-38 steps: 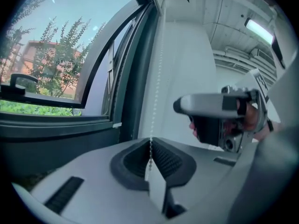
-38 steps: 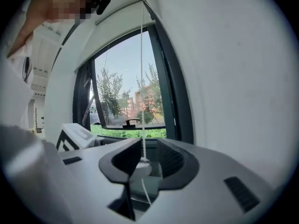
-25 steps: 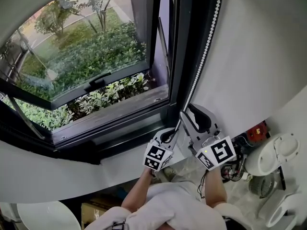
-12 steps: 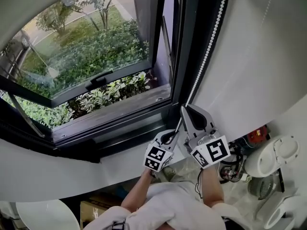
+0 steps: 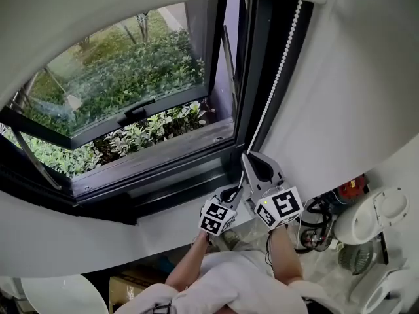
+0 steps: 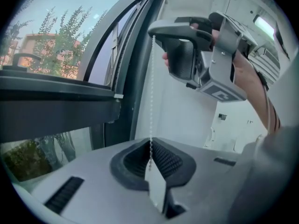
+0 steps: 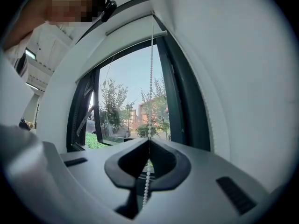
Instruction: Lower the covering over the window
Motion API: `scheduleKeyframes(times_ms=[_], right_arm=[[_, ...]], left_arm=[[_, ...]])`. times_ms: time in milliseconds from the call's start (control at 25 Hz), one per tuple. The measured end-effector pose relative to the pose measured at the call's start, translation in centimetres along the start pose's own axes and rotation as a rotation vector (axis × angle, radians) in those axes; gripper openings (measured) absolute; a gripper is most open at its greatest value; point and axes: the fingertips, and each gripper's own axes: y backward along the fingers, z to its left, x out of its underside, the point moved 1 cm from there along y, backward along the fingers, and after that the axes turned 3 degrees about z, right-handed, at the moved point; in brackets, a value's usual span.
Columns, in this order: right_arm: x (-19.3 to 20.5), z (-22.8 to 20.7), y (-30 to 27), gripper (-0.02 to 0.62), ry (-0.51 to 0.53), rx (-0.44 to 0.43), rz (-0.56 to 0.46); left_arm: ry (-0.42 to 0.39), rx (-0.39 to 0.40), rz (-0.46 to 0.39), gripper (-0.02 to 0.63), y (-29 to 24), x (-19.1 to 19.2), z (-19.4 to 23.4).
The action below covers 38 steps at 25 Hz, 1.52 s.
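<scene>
- We find the covering [image 5: 131, 2], a white roller blind, high on the window [image 5: 124, 77]. Its lower edge [image 7: 135, 31] crosses near the top of the opening, and most of the glass is uncovered.
- The white bead chain [image 5: 278, 77] hangs along the dark frame at the right side of the window, next to the white wall.
- The right gripper [image 5: 247, 157] holds the chain at the upper grasp. Its jaws are closed on the beads [image 7: 149, 125], and the chain runs straight up from them.
- The left gripper [image 5: 233, 190] sits just below and to the left of it, near the sill. Its jaws are also clamped on the chain [image 6: 152, 87], with a white tab [image 6: 156, 188] at the chain's end between them.
- From the left gripper view, the right gripper [image 6: 152, 31] is directly above on the same strand, which is taut between the two.
- The window sash is tilted open, and green shrubs show outside.
</scene>
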Motion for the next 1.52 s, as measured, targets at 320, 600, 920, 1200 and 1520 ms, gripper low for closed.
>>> scheduleKeyframes(times_ms=[320, 600, 920, 1200, 1520], right_arm=[[3.3, -0.5, -0.3, -0.005, -0.05, 0.004, 0.043], [5.1, -0.8, -0.3, -0.005, -0.072, 0.0, 0.067], [7.1, -0.9, -0.4, -0.005, -0.086, -0.004, 0.091], [11.4, -0.7, -0.1, -0.005, -0.126, 0.001, 0.176], [13.3, -0.8, 0.3, -0.005, -0.147, 0.0, 0.201]], left_arm=[[0.017, 0.012, 0.049, 0.021, -0.9, 2.9, 0.1], [0.015, 0.014, 0.055, 0.021, -1.2, 4.1, 0.1], [0.012, 0.015, 0.033, 0.021, -1.2, 5.2, 0.3], [0.016, 0.004, 0.007, 0.021, -0.6, 5.6, 0.5], [0.018, -0.018, 0.008, 0.023, 0.8, 5.2, 0.8]])
